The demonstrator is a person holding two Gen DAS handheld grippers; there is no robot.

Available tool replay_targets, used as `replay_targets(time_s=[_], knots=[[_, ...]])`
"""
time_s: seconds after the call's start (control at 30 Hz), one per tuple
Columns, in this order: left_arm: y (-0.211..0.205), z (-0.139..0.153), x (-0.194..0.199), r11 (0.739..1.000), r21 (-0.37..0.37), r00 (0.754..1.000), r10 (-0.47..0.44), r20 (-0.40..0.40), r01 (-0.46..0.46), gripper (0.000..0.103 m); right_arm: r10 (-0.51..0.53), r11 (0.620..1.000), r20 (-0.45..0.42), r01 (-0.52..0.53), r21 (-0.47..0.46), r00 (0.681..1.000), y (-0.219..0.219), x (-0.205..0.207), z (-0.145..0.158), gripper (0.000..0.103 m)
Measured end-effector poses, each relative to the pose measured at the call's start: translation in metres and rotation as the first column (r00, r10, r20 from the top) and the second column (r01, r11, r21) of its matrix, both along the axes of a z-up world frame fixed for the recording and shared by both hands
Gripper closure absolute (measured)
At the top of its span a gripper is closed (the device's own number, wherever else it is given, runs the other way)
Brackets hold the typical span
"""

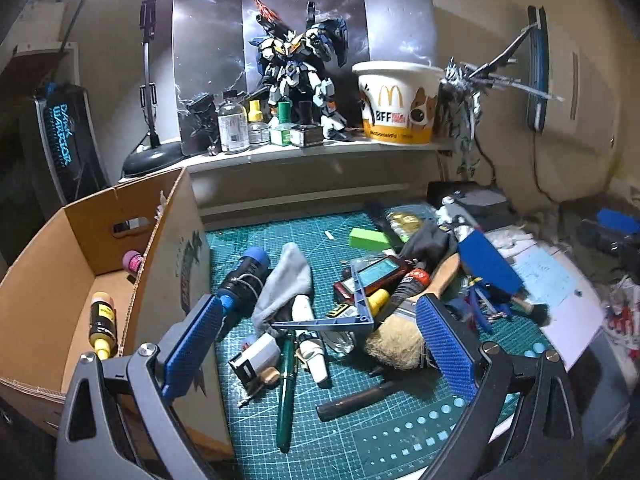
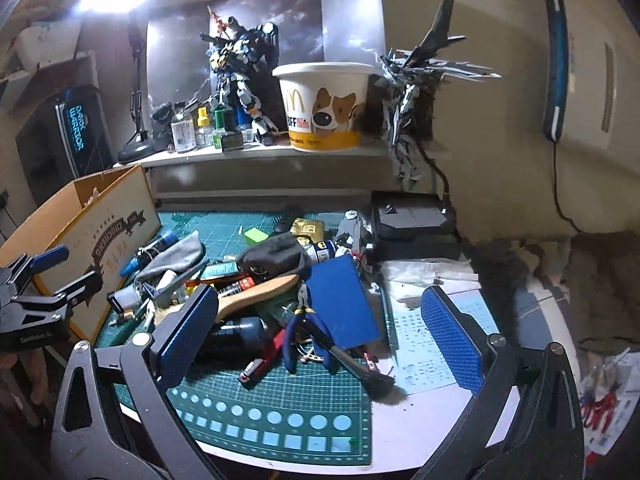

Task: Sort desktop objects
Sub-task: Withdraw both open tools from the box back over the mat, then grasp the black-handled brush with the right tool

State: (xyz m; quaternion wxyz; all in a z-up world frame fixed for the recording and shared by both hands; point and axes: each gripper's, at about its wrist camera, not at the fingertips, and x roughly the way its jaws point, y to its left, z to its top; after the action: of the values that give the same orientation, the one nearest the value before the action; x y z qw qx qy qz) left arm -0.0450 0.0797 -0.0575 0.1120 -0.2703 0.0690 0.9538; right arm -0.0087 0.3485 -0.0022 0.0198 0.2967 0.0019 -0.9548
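Note:
A pile of desk clutter lies on the green cutting mat (image 1: 352,432): a wooden-handled brush (image 1: 404,332), a green pen (image 1: 286,384), a white tube (image 1: 310,336), a blue-capped dark bottle (image 1: 244,280), a grey cloth (image 1: 286,284) and a blue flat box (image 1: 490,262). My left gripper (image 1: 316,344) is open above the pile, empty. A cardboard box (image 1: 56,304) at the left holds a yellow bottle (image 1: 102,324) and a pink-capped bottle (image 1: 132,260). My right gripper (image 2: 320,336) is open and empty over blue pliers (image 2: 304,328) and the blue box (image 2: 340,304).
A shelf (image 1: 320,148) at the back holds a robot model (image 1: 300,76), small bottles (image 1: 244,124) and a McDonald's bucket (image 1: 398,100). A desk lamp (image 1: 148,80) stands at back left. White papers (image 2: 432,320) lie to the right. The left gripper also shows in the right wrist view (image 2: 60,280).

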Motion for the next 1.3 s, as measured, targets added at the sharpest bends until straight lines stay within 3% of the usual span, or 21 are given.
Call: replay_targets(time_s=[0.17,0.37,0.43,0.53,0.77,1.0,1.03,1.1,1.23,1.3], knots=[[0.005,-0.003,0.004,0.999,-0.049,1.000,0.002,-0.017,-0.003,0.005,0.016,0.999,-0.002,-0.016,0.029,1.000,0.005,0.000,-0.004,0.005],[0.014,-0.004,0.018,0.997,0.040,0.997,-0.072,0.015,0.071,0.005,0.034,0.999,0.016,-0.034,0.034,0.999,0.005,-0.006,-0.011,0.006],[0.021,-0.008,0.021,0.996,0.027,0.996,-0.085,0.021,0.085,0.005,0.041,0.999,0.023,-0.042,0.026,0.999,0.005,-0.008,-0.013,0.006],[0.023,-0.014,0.015,0.998,0.004,0.997,-0.066,0.032,0.065,0.005,0.050,0.999,0.035,-0.051,0.020,0.998,0.004,-0.010,-0.017,0.006],[0.003,-0.023,-0.004,0.999,0.043,0.997,0.005,0.074,-0.008,0.005,0.058,0.998,0.046,-0.058,0.012,0.997,0.005,-0.011,-0.019,0.006],[0.002,-0.029,-0.008,0.999,0.039,0.996,0.005,0.091,-0.009,0.005,0.081,0.997,0.065,-0.080,-0.016,0.995,0.007,-0.021,-0.031,0.006],[0.001,-0.031,-0.010,0.999,0.043,0.995,0.004,0.100,-0.008,0.005,0.082,0.996,0.070,-0.081,-0.021,0.994,0.008,-0.023,-0.034,0.007],[0.001,-0.033,-0.012,0.999,0.043,0.994,0.002,0.106,-0.007,0.005,0.090,0.996,0.084,-0.088,-0.023,0.992,0.010,-0.029,-0.042,0.019],[0.003,-0.036,-0.014,0.999,0.043,0.993,-0.014,0.114,0.009,0.005,0.104,0.995,0.106,-0.103,-0.016,0.989,0.015,-0.040,-0.060,0.024],[0.007,-0.039,-0.014,0.999,0.037,0.993,-0.035,0.116,0.031,0.005,0.112,0.994,0.116,-0.111,-0.011,0.987,0.018,-0.046,-0.070,0.037]])
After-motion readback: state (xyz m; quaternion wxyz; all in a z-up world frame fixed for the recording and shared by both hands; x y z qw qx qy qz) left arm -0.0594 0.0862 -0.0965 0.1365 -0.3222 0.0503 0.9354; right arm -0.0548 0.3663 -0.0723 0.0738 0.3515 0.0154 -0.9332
